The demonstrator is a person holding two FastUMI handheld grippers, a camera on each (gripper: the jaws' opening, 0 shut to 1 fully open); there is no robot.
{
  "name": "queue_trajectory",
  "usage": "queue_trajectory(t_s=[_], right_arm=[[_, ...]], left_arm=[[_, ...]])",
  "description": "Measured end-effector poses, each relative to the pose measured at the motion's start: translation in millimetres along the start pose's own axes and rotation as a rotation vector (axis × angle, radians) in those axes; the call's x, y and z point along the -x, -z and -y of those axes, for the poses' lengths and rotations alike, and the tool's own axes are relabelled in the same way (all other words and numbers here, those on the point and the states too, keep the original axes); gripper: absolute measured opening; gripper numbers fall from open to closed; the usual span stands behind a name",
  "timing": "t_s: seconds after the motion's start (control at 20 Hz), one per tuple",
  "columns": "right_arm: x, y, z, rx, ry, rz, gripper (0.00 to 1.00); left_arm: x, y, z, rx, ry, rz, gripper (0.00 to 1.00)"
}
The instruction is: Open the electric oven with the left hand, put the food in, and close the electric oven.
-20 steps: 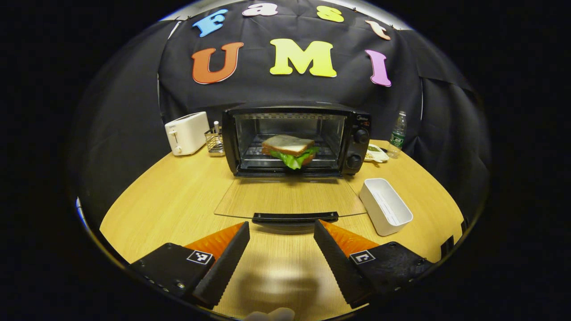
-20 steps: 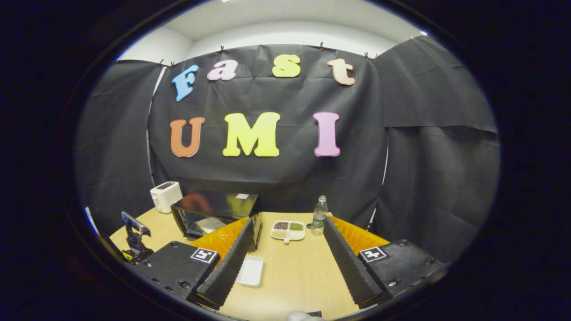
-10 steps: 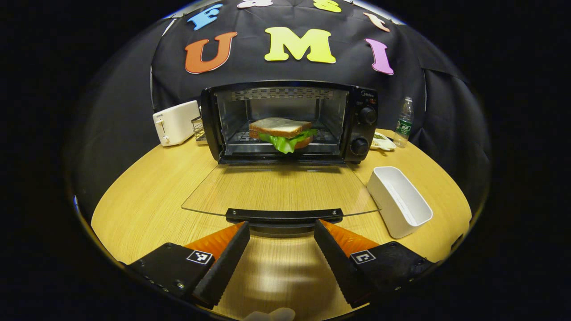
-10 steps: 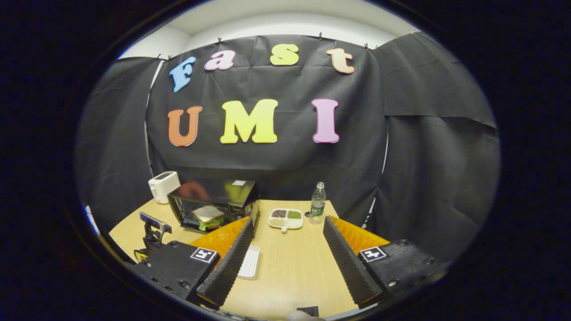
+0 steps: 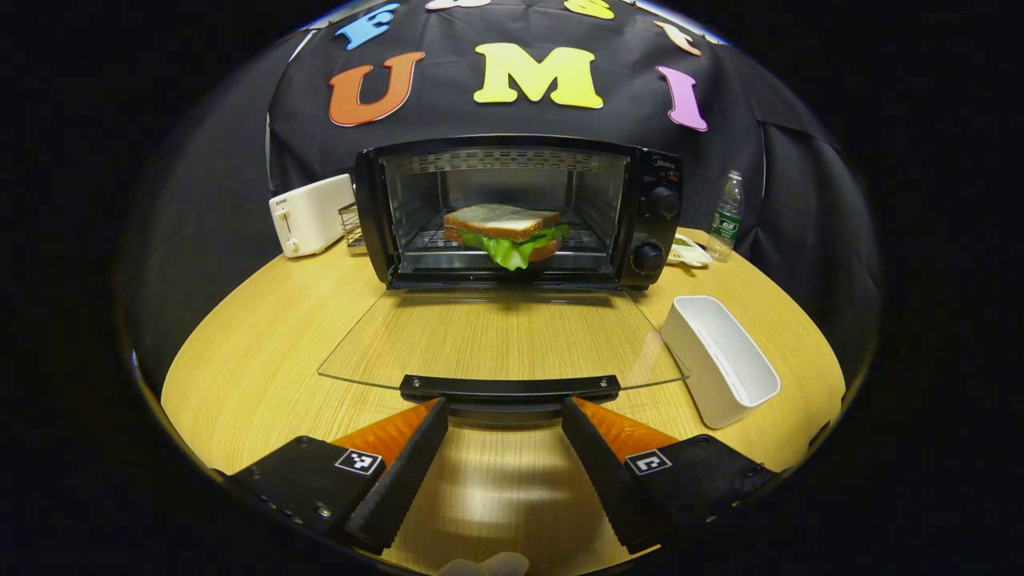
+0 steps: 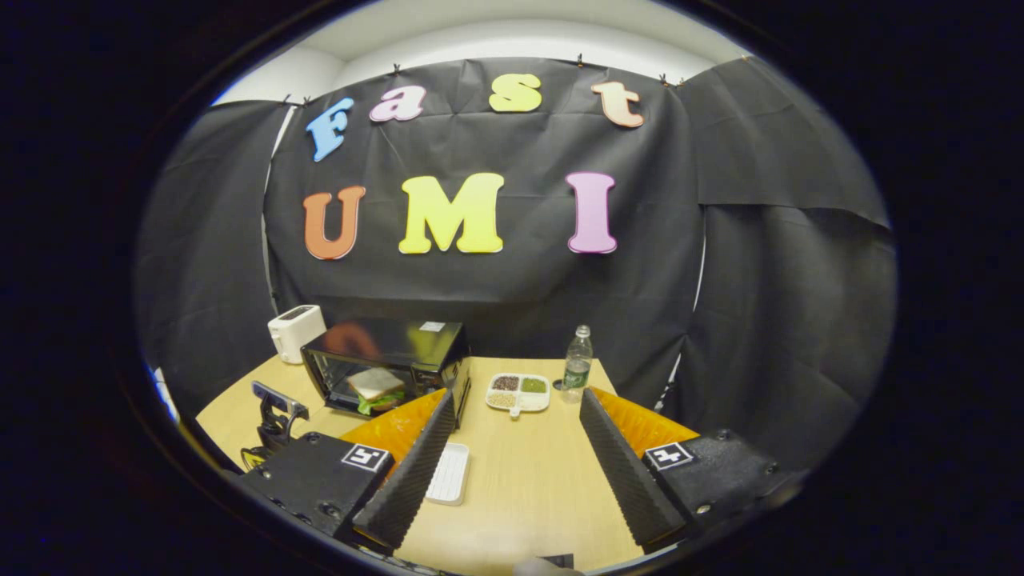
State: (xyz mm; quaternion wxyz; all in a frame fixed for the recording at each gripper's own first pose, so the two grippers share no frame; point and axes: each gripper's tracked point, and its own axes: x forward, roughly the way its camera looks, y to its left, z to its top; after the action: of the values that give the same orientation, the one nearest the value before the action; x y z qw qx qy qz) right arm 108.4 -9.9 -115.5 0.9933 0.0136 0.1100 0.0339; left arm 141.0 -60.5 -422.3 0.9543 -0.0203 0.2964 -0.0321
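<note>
Oven door handle just ahead of spread jaws, sandwich inside

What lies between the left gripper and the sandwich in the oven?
In the left gripper view, the open glass oven door with its black handle lies flat between left gripper and sandwich.

The left claw and right claw each have two black ribbed fingers with orange outer sides, on black screwed blocks bearing square black-and-white markers.

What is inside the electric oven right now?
A sandwich with lettuce hanging out sits on the wire rack inside the electric oven, whose glass door lies open. The rack beneath the sandwich is covered.
</note>
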Motion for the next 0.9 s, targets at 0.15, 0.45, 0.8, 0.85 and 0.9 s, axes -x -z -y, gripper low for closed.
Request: queue_trajectory(t_s=[0.15,0.45,0.8,0.85,0.9], right_arm=[[-3.0,-7.2,-3.1,-0.021,-0.007,0.010,0.97],[-3.5,-20.2,-6.9,-0.028,-0.015,0.035,0.97],[-5.0,-30.9,-2.3,-0.052,-0.003,0.053,0.97],[-4.6,-31.8,-1.9,-0.055,-0.002,0.054,0.97],[-5.6,-32.0,-0.1,-0.056,0.003,0.055,0.97]], left_arm=[[5.7,-8.5,0.1,0.006,0.004,0.002,0.95],[18.4,-47.9,-2.3,0.001,0.014,0.072,0.94],[18.9,-111.1,-4.2,-0.005,0.019,0.158,0.96],[17.6,-118.1,-4.3,0.000,0.020,0.168,0.96],[16.3,-129.9,-0.6,0.006,0.021,0.170,0.96]])
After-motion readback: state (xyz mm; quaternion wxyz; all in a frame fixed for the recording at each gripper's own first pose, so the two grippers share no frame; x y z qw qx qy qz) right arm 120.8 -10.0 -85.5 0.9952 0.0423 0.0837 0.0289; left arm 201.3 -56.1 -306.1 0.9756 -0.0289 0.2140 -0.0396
